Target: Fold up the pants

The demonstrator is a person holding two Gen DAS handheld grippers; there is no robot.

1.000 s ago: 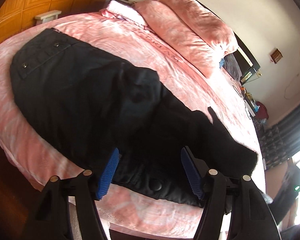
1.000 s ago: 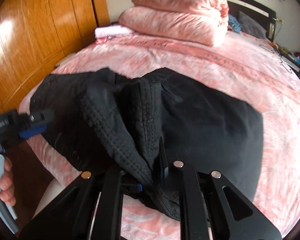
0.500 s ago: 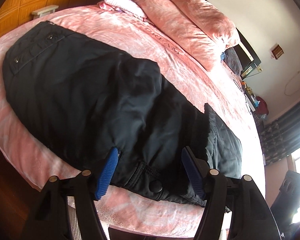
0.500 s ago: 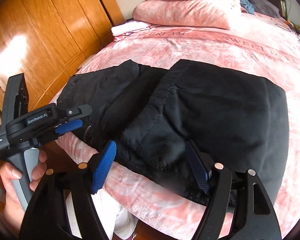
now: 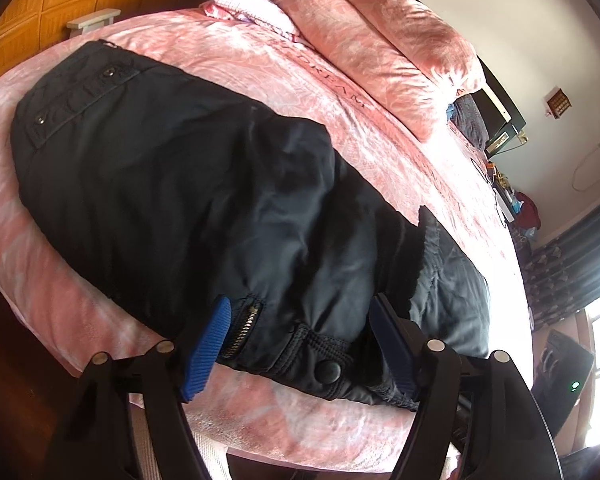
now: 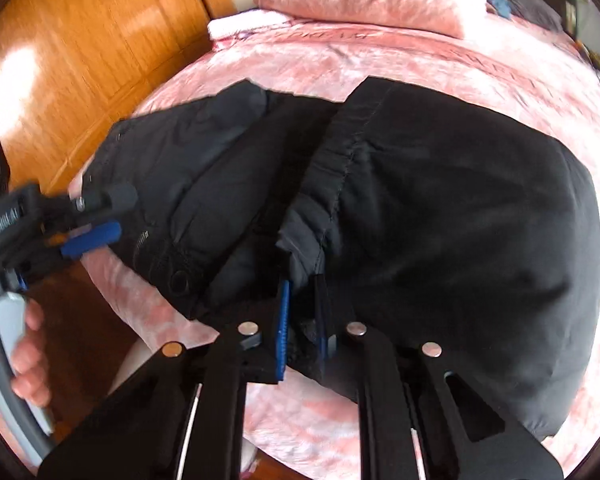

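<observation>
The black pants (image 5: pixel 188 184) are laid lengthwise along the near edge of the pink bed (image 5: pixel 340 92), already partly folded. A bunched fold at the near edge is pinched by the right gripper (image 6: pixel 302 320), fingers closed on it. The left gripper (image 5: pixel 300 344) is held wide open just at the waistband snap (image 5: pixel 327 369), nothing gripped, so the right one looks better placed to move the fabric.

The black quilted cloth pants (image 5: pixel 172 184) have a faint sheen, with stitched ribbing at the waistband, a metal-toothed zip (image 5: pixel 242 330), a matt round snap button (image 5: pixel 327 372) and small shiny metal studs (image 5: pixel 41 120). They lie on a soft, mottled pink cloth bedspread (image 5: pixel 260 60). Far off, folded pink quilts (image 5: pixel 380 32) look plush. On the left, the orange wooden wardrobe panels (image 6: pixel 100 40) are glossy. The left gripper (image 5: pixel 296 344) carries ribbed blue pads (image 5: pixel 206 348) on smooth matt black plastic, with bright metal pins, as does the right gripper (image 6: pixel 302 320).
</observation>
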